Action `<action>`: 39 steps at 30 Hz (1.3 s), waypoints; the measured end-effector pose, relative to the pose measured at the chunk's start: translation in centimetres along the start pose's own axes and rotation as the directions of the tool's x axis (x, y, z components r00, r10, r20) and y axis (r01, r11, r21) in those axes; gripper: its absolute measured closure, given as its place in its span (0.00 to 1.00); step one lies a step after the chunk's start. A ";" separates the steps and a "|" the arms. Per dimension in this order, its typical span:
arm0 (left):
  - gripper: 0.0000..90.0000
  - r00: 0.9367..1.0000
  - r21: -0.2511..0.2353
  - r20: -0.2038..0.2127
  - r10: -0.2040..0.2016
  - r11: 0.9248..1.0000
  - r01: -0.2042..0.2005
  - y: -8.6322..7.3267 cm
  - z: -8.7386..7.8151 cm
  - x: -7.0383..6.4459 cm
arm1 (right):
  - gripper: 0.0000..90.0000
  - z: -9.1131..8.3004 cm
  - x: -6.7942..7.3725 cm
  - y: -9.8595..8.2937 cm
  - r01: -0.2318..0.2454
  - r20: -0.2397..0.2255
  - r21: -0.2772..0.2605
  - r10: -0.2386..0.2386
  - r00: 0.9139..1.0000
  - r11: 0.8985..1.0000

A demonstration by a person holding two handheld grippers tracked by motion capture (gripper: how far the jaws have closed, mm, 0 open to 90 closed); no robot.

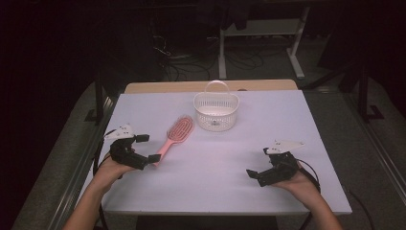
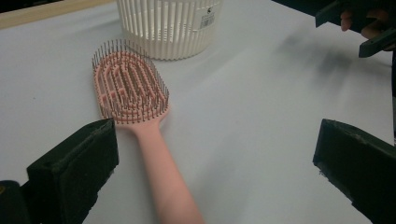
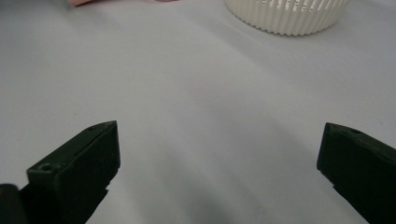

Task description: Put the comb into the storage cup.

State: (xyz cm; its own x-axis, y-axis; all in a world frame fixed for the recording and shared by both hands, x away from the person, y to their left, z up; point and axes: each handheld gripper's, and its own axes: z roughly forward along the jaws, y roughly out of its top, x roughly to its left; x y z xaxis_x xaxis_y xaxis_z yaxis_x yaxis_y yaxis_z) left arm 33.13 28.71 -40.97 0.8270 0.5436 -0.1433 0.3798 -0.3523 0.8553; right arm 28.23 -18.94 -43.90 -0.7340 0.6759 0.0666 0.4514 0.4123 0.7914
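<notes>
At the left of the high view, the left claw sits low over the white counter, held in the person's left hand, with its two black jaws spread wide apart and nothing between them. Just beside its jaws lies the pink hairbrush, flat on the counter with its bristles facing up; the handle end points toward the left claw and the oval head points toward the far side. In the left gripper view the hairbrush runs up between the open jaws, its handle nearer the left-hand jaw but not touching it. Just beyond the brush head stands the white slatted basket, upright near the far middle of the counter, its thin handle raised; brush head and basket are close, though whether they touch cannot be told. Farther right, well apart from both things, the right claw rests by the near right edge in the person's right hand, jaws likewise wide apart over bare counter, pointing toward the middle.
</notes>
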 end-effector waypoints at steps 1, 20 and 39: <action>0.00 1.000 0.000 0.000 -0.001 1.000 0.001 0.0 0.0 0.0 | 0.00 0.0 0.0 0.0 -0.001 0.000 0.001 0.001 1.000 1.000; 0.00 1.000 -0.027 -0.012 0.007 1.000 -0.007 2.5 0.8 0.7 | 0.00 -0.2 -0.1 0.0 -0.015 -0.002 -0.012 0.015 1.000 1.000; 0.00 1.000 -0.044 -0.029 0.008 0.999 -0.009 4.6 2.2 1.8 | 0.00 -0.2 -0.2 0.0 -0.016 -0.001 -0.010 0.016 1.000 1.000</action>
State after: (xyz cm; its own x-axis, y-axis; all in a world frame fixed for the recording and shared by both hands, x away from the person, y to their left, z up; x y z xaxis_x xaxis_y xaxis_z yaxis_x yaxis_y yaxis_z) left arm 37.32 26.40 -38.35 0.8175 0.5628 -0.1219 0.3537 -0.3236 0.8776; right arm 28.29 -19.15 -43.80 -0.7275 0.6815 0.0797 0.4576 0.3954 0.7964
